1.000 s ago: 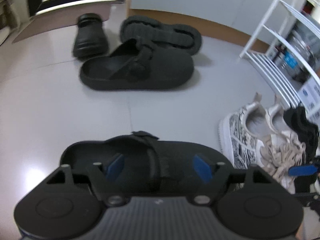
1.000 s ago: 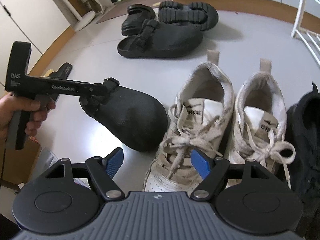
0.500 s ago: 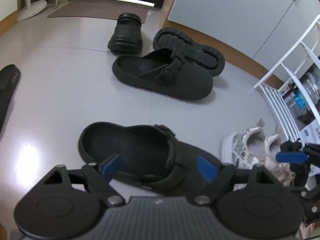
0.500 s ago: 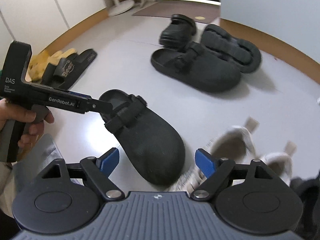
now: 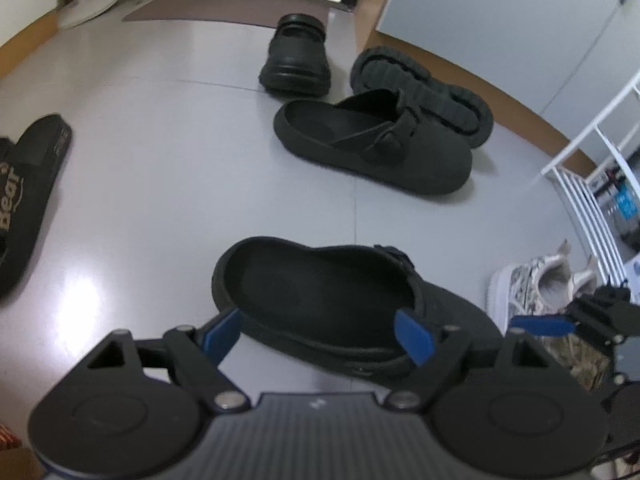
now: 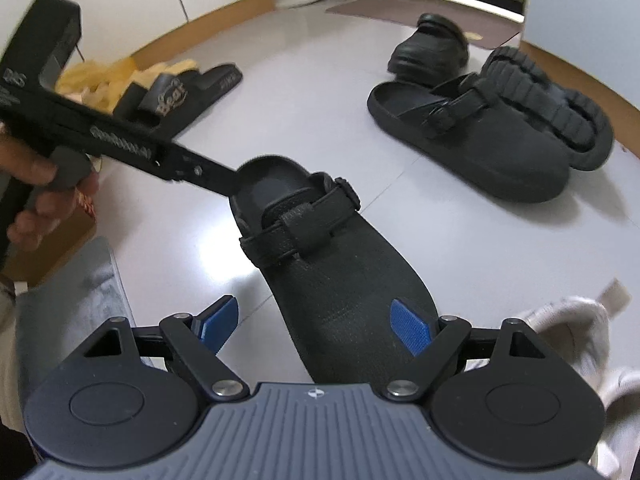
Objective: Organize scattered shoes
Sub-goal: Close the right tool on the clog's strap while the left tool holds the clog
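Observation:
A black strapped clog [image 5: 340, 308] lies on the grey floor, heel to the left in the left wrist view. My left gripper [image 5: 316, 334] stands open just short of its near side, pads clear of it. Seen from the right wrist, that left gripper [image 6: 120, 140] is held by a hand and its finger reaches the clog's heel rim. My right gripper [image 6: 314, 324] hangs open over the clog's toe [image 6: 352, 292], and neither pad presses on it. Its blue pad [image 5: 536, 325] shows at the right edge of the left wrist view.
Farther off lie a matching clog [image 5: 372, 148], an overturned one showing its sole [image 5: 424, 92] and a small black shoe [image 5: 296, 60]. A black "Bear" slide [image 5: 28, 196] is at the left. Pale sneakers [image 5: 536, 284] sit by a white rack [image 5: 592, 184].
My left gripper has drawn back from the clog, which now lies beyond its fingers. My right gripper has swung left from the white sneakers to above the clog's toe. Both jaws have widened a little.

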Demonstrator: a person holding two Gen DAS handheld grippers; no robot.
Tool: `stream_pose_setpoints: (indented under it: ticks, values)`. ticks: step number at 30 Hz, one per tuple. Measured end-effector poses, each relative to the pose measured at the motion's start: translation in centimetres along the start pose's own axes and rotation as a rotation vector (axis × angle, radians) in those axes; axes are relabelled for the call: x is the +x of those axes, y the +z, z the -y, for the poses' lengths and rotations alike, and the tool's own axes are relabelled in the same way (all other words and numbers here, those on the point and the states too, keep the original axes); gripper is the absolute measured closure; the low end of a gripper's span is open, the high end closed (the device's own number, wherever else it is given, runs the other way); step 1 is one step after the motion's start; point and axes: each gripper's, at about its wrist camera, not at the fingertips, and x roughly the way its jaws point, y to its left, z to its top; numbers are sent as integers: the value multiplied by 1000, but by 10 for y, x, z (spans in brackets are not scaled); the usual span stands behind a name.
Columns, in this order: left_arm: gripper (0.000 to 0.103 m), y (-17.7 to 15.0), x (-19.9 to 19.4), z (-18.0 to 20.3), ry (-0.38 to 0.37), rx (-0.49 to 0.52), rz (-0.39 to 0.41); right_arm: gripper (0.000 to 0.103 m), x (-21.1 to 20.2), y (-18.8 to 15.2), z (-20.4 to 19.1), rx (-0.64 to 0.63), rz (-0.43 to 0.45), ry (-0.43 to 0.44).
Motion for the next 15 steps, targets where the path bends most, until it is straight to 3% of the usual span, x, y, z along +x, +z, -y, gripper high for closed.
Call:
stream_pose_setpoints:
  ticks: [11,15]
  values:
    - [17,-5,5,-12,22,-25,-27,11,37,25,-7,-145,-16,-20]
    - [17,-6,7,-13,22,-26,-36,4,41,33,-2,-166,-15,8]
